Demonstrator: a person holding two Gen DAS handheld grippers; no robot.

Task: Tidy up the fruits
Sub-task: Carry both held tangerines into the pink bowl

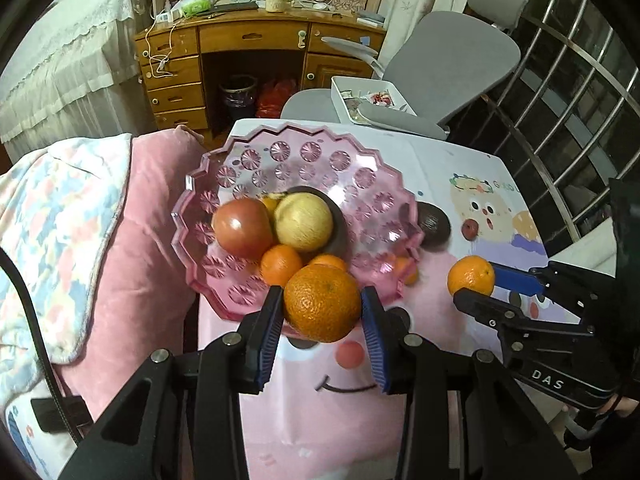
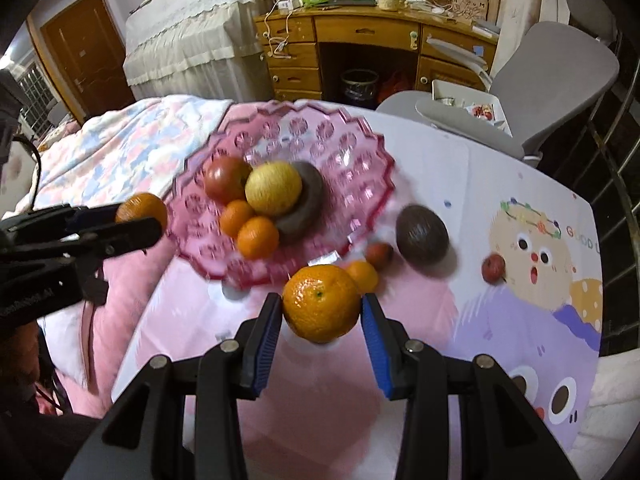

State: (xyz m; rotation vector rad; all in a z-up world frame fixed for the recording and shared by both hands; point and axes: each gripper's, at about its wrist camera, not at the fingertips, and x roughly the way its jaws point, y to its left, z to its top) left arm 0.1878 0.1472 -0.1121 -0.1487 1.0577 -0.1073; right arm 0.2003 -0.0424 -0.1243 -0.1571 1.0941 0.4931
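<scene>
we've got the left gripper (image 1: 322, 306) clamped on a round orange mandarin (image 1: 322, 302) over the near rim of the scalloped pink plastic bowl (image 1: 240, 152) | right gripper (image 2: 322, 306) pinching a second orange mandarin (image 2: 322, 302) above the cartoon-print tablecloth (image 2: 460, 200) | small orange fruit (image 2: 364, 276) behind it half hidden, bowl edge blurry

White letters "DAS" stood on the black body of the right gripper (image 1: 476, 284) — seen from the left wrist. The cartoon tablecloth (image 2: 460, 200) bore green letters, "GOOD" and a cut-off "U". On the left gripper (image 2: 138, 216) the lettering was too blurred to read.
</scene>
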